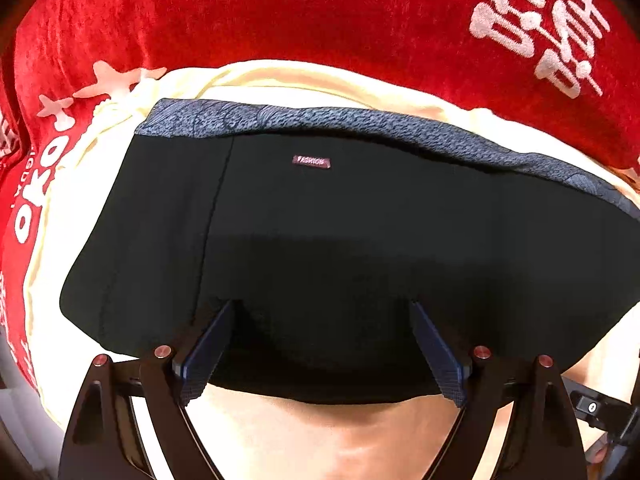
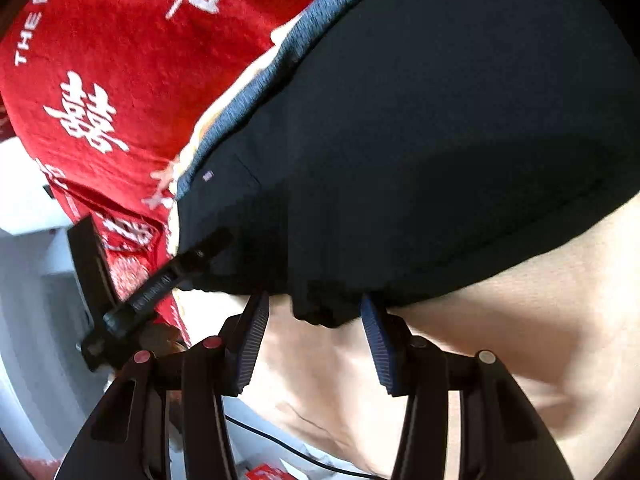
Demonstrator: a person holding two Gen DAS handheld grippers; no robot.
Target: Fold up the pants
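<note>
Lying folded on a cream sheet (image 1: 280, 80) that is covering part of a red blanket (image 1: 320, 20) with white lettering, the black pants (image 1: 340, 232) are stretching their long axis from side to side across the left wrist view, with the blue-grey patterned waistband (image 1: 360, 124) running along the far edge and a small pink label (image 1: 311, 161) sitting just below it. Seen from the right wrist camera, the same garment is running diagonally, its waistband (image 2: 256, 96) climbing from lower left to upper right. The left gripper (image 1: 324, 308) is pointing steeply down with its jaws standing wide apart over the near edge of the pants; the fingertips are merging with the dark cloth, so whether they are touching it is hard to say, and nothing is being pinched. The right gripper (image 2: 316, 304) is sitting at the near hem (image 2: 316, 316) with its jaws partly spread and a small bulge of black fabric hanging between them; whether the pads are pressing it cannot be told, since the tips are disappearing under the cloth. The pants are running past the frame edge in both views, and the right view is blurred. No containers are showing.
</note>
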